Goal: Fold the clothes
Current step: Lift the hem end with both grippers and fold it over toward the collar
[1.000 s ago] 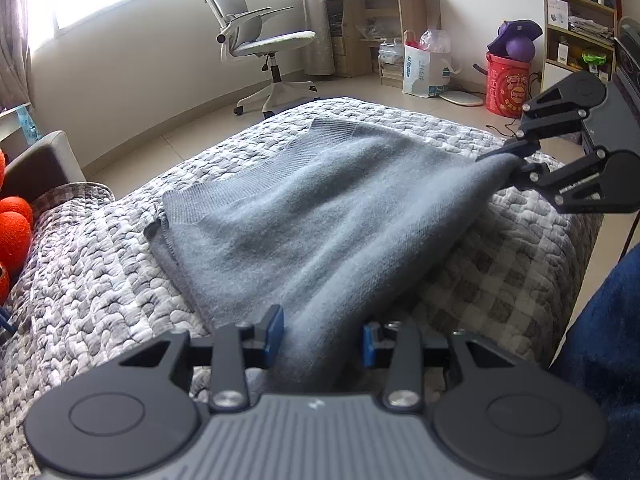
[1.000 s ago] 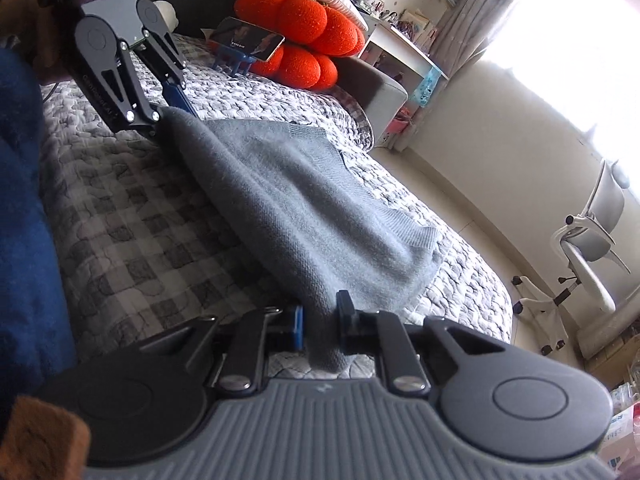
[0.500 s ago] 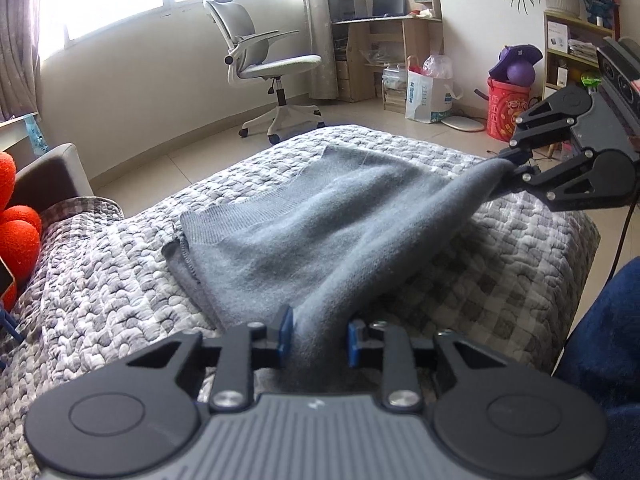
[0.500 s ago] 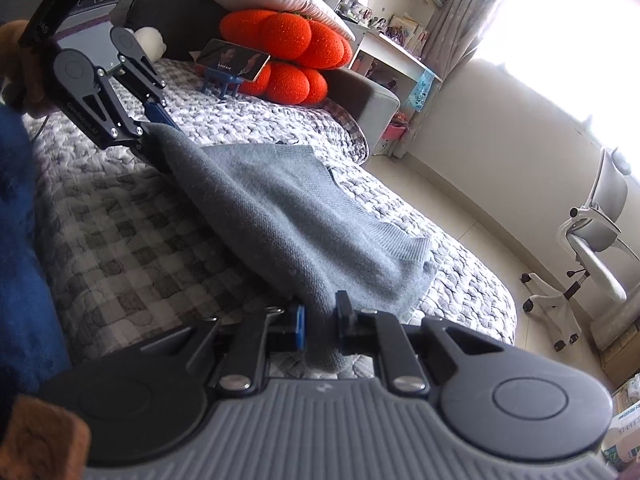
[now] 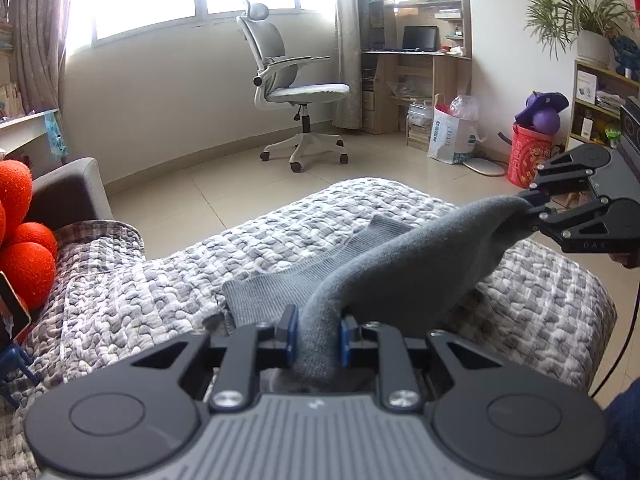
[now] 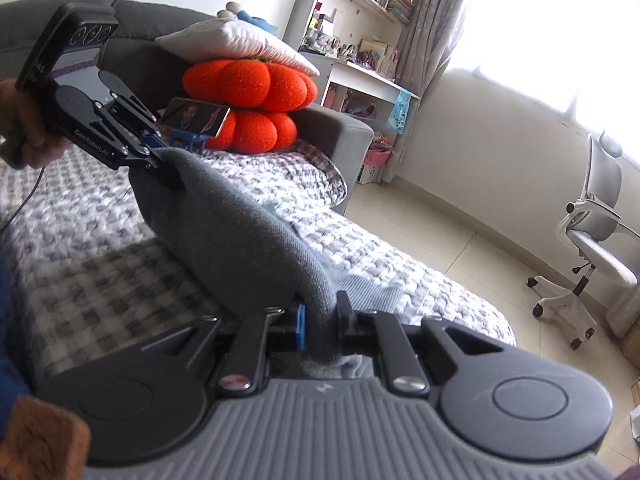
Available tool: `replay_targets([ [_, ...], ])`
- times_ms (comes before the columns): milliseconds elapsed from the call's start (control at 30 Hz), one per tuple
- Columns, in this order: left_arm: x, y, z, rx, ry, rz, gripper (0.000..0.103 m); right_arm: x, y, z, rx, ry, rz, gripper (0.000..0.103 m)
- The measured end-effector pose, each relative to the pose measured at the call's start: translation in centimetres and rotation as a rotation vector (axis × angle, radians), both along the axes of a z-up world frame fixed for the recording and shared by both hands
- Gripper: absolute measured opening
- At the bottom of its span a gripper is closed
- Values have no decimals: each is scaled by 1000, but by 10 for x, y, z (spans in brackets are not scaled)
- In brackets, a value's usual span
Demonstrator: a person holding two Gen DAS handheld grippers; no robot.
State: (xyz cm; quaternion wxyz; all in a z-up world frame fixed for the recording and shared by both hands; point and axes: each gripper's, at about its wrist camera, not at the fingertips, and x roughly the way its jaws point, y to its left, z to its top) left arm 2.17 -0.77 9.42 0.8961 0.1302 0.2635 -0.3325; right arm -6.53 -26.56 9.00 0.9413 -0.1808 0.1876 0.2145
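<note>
A grey knit sweater (image 5: 400,272) lies on the quilted bed (image 5: 160,280), its near edge lifted into a taut ridge between both grippers. My left gripper (image 5: 316,330) has a bunch of the knit between its blue pads, and its jaws are closing on it. In the right wrist view the left gripper (image 6: 156,156) sits at the far end of the sweater (image 6: 240,240), held by a hand. My right gripper (image 6: 320,320) is shut on the other corner and shows at the right in the left wrist view (image 5: 528,204). The ribbed hem still rests on the bed.
Orange cushions (image 6: 248,80) and a phone on a blue stand (image 6: 196,116) sit at the head of the bed (image 6: 80,220). On the floor beyond its foot stand an office chair (image 5: 288,80), a white bag (image 5: 448,136) and a red bucket (image 5: 528,156).
Both grippers have risen, pulling the near edge of the sweater up off the quilt. The flat garment has bunched into a ridge, and the left jaws have narrowed onto the fabric.
</note>
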Motion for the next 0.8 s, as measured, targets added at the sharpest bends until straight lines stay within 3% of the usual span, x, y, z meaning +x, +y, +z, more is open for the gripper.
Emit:
replay_targets([
  [167, 50, -3, 1, -78, 90, 54, 21, 40, -9, 3, 87, 22, -48, 13],
  [367, 111, -9, -28, -155, 249, 170, 26, 103, -20, -15, 203, 156, -142, 14],
  [467, 120, -11, -41, -181, 276, 203, 28, 123, -21, -31, 246, 219, -187, 14],
  [567, 122, -8, -49, -224, 298, 224, 40, 128, -28, -41, 337, 241, -216, 25],
  [633, 120, 2, -53, -293, 316, 224, 48, 126, -37, -44, 421, 254, -227, 34],
  [733, 120, 18, -60, -403, 358, 241, 47, 125, -50, -48, 516, 272, -237, 35],
  [800, 118, 20, -65, -417, 358, 256, 44, 123, -56, -51, 557, 280, -236, 36],
])
